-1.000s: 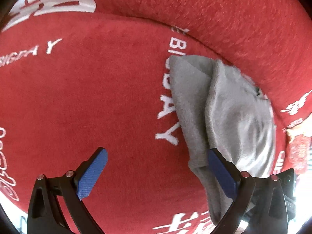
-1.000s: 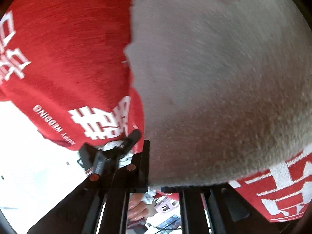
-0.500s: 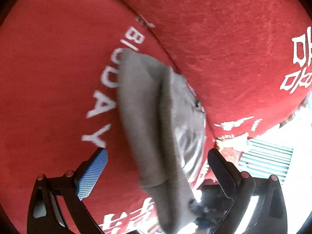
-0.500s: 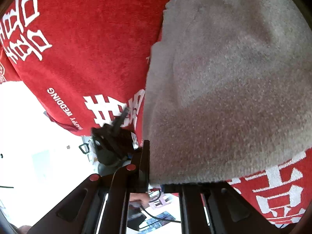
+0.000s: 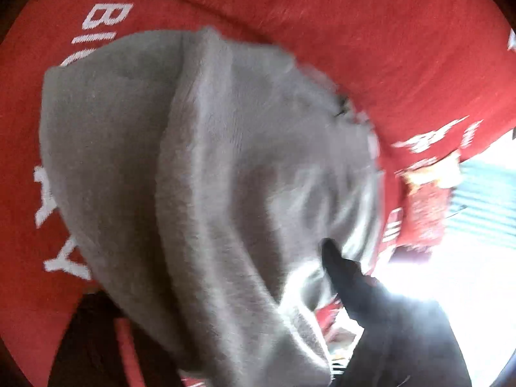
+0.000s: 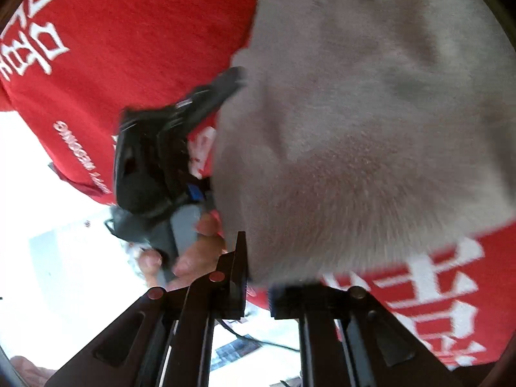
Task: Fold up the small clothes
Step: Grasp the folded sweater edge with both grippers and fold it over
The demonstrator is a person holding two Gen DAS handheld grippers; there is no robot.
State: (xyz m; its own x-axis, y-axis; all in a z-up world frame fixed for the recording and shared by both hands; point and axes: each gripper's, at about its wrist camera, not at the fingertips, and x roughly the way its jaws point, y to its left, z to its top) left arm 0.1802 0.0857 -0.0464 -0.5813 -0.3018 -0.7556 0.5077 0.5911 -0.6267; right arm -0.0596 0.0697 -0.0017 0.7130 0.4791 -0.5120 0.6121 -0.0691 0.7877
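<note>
A small grey fleece garment point(image 5: 200, 174) lies partly folded on a red cloth with white lettering point(image 5: 387, 48). It fills the left wrist view; the left gripper's own fingers are hidden behind it. In the right wrist view my right gripper point(image 6: 258, 287) is shut on the near edge of the grey garment point(image 6: 371, 113) and holds it up. The left gripper point(image 6: 180, 135) shows there as a black body in a hand, its tip touching the garment's left edge. In the left wrist view a black finger point(image 5: 342, 274) rises at the garment's lower right.
The red cloth point(image 6: 135, 38) covers the surface and drops off at its edge. Beyond it is bright white floor point(image 6: 48, 225) and a striped area point(image 5: 483, 200) at the far right.
The left gripper has moved in close to the garment, which now covers its fingers. The right gripper still grips the garment edge, and the left gripper now appears large in its view.
</note>
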